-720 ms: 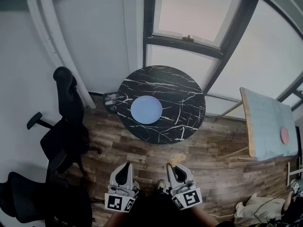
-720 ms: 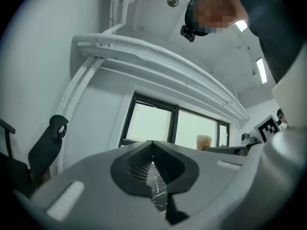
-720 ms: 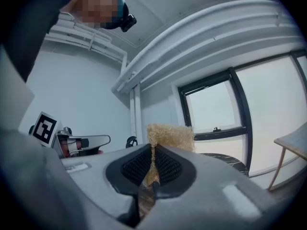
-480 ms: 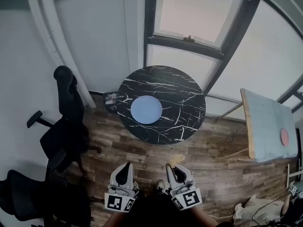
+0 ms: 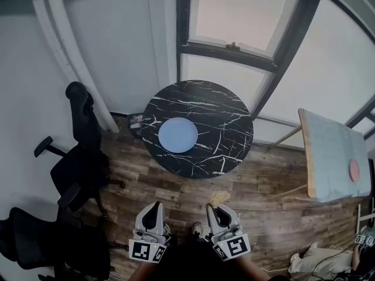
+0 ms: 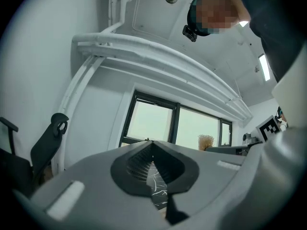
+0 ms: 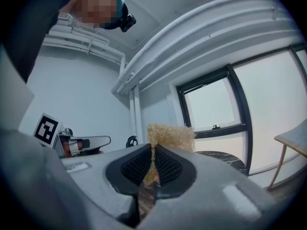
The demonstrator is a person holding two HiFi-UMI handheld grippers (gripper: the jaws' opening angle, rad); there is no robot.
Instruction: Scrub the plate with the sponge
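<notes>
a: so, where's the plate (image 5: 177, 134)?
b: pale blue, lying flat on the round black marble table (image 5: 225, 119), a bit left of the middle. the table is right under the window (image 5: 234, 16).
a: and the sponge (image 5: 218, 197)?
b: tan, scratchy looking. it's pinched in the right gripper (image 5: 214, 206), whose jaws are clamped on its lower edge. the rest sticks out past the tips. it's well apart from the plate, with a stretch of wood floor (image 5: 263, 183) between them.
a: left gripper (image 5: 154, 205)?
b: jaws fully together, nothing between them. both grippers are level and side by side, low in front of the person, pointing toward the table.
a: anything else around?
b: black office chair (image 5: 82, 127) just left of the table, and a second chair (image 5: 35, 244) nearer the person. a pale table (image 5: 331, 157) stands off to the right with a small pinkish round thing (image 5: 354, 170) on it. can't tell what that is.
</notes>
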